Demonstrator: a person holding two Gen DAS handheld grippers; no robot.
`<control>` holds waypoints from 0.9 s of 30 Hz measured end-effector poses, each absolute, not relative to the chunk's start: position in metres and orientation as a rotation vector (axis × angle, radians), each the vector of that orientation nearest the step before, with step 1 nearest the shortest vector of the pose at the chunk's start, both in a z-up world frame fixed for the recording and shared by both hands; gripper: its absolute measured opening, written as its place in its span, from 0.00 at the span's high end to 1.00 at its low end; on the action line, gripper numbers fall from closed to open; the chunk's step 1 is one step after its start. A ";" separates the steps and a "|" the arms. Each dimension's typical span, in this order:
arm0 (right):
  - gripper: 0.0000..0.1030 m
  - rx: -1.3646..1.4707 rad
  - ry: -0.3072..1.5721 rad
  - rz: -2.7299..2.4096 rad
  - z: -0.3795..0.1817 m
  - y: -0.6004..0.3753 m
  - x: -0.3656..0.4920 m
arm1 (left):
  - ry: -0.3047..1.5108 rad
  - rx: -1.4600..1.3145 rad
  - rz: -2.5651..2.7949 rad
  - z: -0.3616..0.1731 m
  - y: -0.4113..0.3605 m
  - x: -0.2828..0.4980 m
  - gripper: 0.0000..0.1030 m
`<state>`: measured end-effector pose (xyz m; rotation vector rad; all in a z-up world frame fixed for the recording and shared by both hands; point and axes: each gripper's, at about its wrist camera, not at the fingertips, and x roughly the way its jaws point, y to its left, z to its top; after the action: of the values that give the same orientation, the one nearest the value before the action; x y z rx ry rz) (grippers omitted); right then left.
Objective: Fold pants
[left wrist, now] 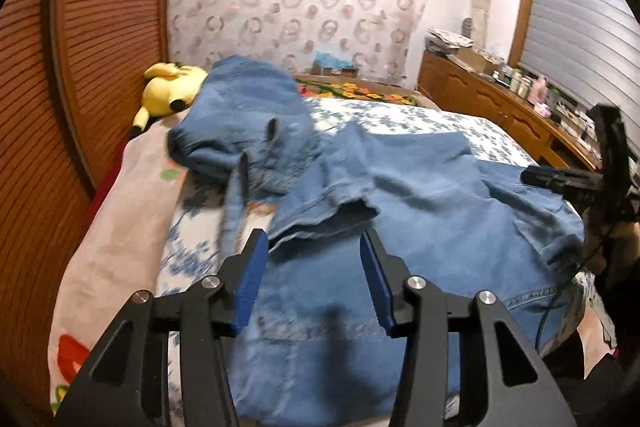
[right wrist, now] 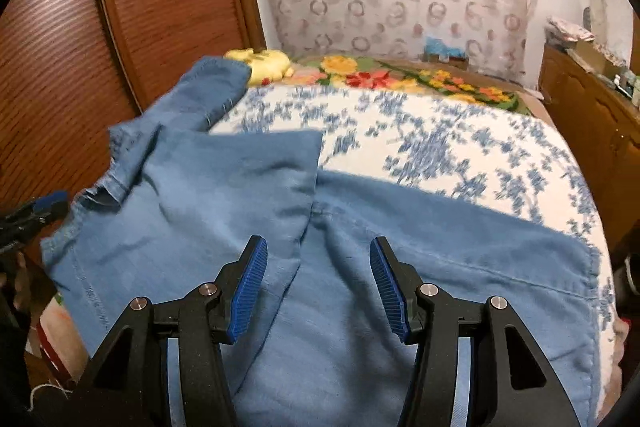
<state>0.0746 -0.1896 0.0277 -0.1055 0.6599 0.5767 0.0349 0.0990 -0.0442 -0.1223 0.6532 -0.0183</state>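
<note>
Both claws hang spread and empty over the blue pants (left wrist: 400, 187): the left claw (left wrist: 314, 279) hovers above the near cloth, its blue pads wide apart with nothing between them, and the right claw (right wrist: 318, 287) is likewise released above the seam where a turned-over flap meets the flat panel. The pants lie crumpled across the near half of the bed (right wrist: 440, 135), partly doubled over, with one leg thrown toward the far left corner and bunched close by the yellow plush toy (left wrist: 168, 91), and a loose strap or tie trailing off the left side.

By the look of it the fabric is a soft, light denim: limp, quick to crease, not slippery and in no way fragile. It should follow a pinch readily but sag wherever it is unsupported. Stitched hems and the waistband edge look like the firmest places to take hold, one per claw, so the cloth can be drawn taut and flat before it is folded.

Open bedspread with a blue floral print lies beyond the pants, toward the flowered blanket (right wrist: 400, 77), giving room to spread them out. On the left, a pillow (left wrist: 116, 227) and the wooden slatted door (left wrist: 60, 67) close in tightly; on the right, a cluttered wooden dresser (left wrist: 500, 103) runs alongside the bed.
</note>
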 end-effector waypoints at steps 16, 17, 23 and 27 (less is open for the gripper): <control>0.46 -0.167 0.524 0.486 0.083 -0.259 0.028 | 0.712 -0.046 -0.066 -0.042 0.062 0.079 0.27; 0.46 -0.172 0.540 0.487 0.074 -0.256 0.030 | 0.725 -0.032 -0.061 -0.044 0.061 0.082 0.27; 0.46 -0.155 0.629 0.506 0.026 -0.235 0.047 | 0.791 0.040 -0.015 -0.057 0.059 0.100 0.28; 0.46 -0.132 0.672 0.516 0.008 -0.225 0.052 | 0.802 0.084 0.019 -0.060 0.060 0.104 0.35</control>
<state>0.0523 -0.2250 0.0082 -0.1324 0.6718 0.5165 0.1038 0.0600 -0.0596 0.0839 0.8018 0.0192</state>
